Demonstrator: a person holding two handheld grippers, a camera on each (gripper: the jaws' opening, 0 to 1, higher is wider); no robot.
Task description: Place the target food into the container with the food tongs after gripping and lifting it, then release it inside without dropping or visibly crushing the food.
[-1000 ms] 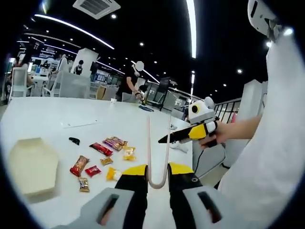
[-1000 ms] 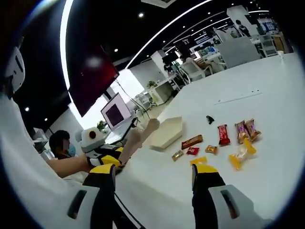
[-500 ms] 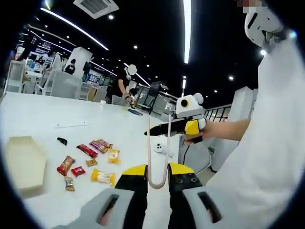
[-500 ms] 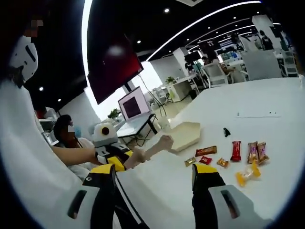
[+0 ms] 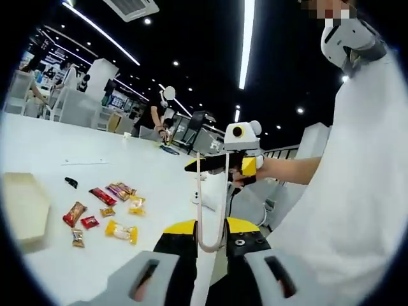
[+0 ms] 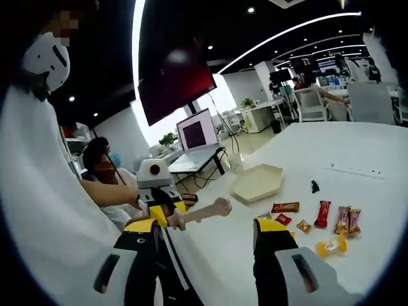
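Observation:
My left gripper (image 5: 211, 228) is shut on the bend of beige food tongs (image 5: 199, 191), whose two arms rise apart in mid-air above the table edge. Several wrapped snacks (image 5: 105, 203) lie scattered on the white table (image 5: 76, 268), with a yellow one (image 5: 121, 232) closest to me. A beige hexagonal container (image 5: 22, 207) sits at the far left. In the right gripper view, my right gripper (image 6: 205, 225) is open and holds nothing. Beyond it lie the container (image 6: 257, 182) and the snacks (image 6: 315, 217). The left gripper (image 6: 155, 191) shows there with the tongs (image 6: 203, 210) sticking out.
A small black object (image 5: 70, 183) and a paper strip (image 5: 86, 162) lie beyond the snacks. A hand holds the right gripper (image 5: 237, 156) just past the tongs' tips. A white sleeve (image 5: 357, 191) fills the right. A seated person (image 6: 102, 171) and laptop (image 6: 194, 135) are behind.
Both cameras have swung, so the table items sit further left in the left gripper view and further right in the right gripper view. The two grippers have come closer together. Neither grip has changed.

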